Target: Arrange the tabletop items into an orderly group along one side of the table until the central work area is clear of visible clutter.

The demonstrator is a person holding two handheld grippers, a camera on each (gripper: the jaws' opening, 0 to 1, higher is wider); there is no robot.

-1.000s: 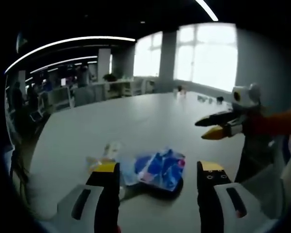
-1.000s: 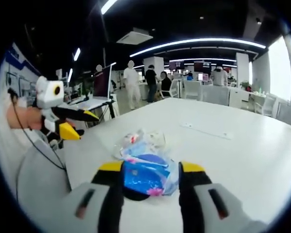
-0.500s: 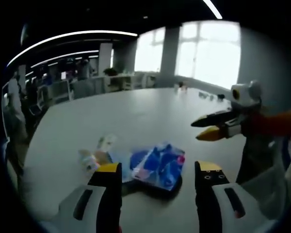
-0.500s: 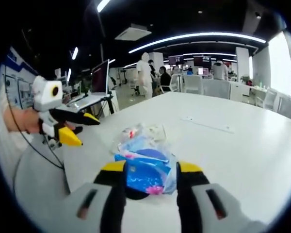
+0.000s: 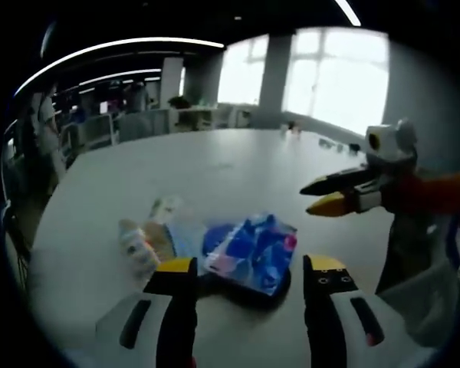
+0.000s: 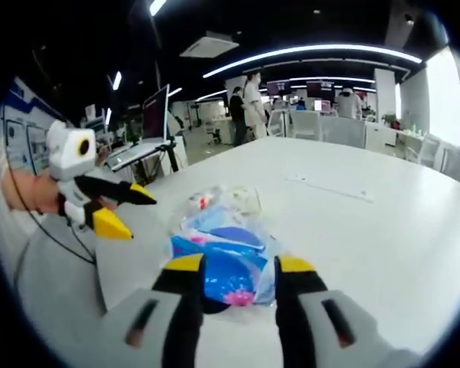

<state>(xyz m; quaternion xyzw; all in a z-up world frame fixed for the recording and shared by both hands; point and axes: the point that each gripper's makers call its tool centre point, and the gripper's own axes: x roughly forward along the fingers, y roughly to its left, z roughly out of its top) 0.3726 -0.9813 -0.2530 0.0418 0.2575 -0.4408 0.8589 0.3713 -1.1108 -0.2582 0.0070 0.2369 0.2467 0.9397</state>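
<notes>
So both claws are hovering over the white worktop (image 5: 230, 165) with nothing in them: the left claw (image 5: 247, 270) is sitting with its jaws spread wide, and the right claw (image 6: 240, 268) is gaping open too, both framing the same little pile. The blue packet (image 5: 249, 249) is lying flat on the worktop near the edge closest to the person, with a dark disc-like thing (image 5: 249, 285) peeking out underneath, and a clear crinkly bag of small items (image 5: 149, 238) touching its far-left side. I'm guessing the grab is coming next, so I'd be pinching the packet by an edge, since slick plastic slips. In the right gripper view its long axis is running away from the claw, toward the worktop's middle.
</notes>
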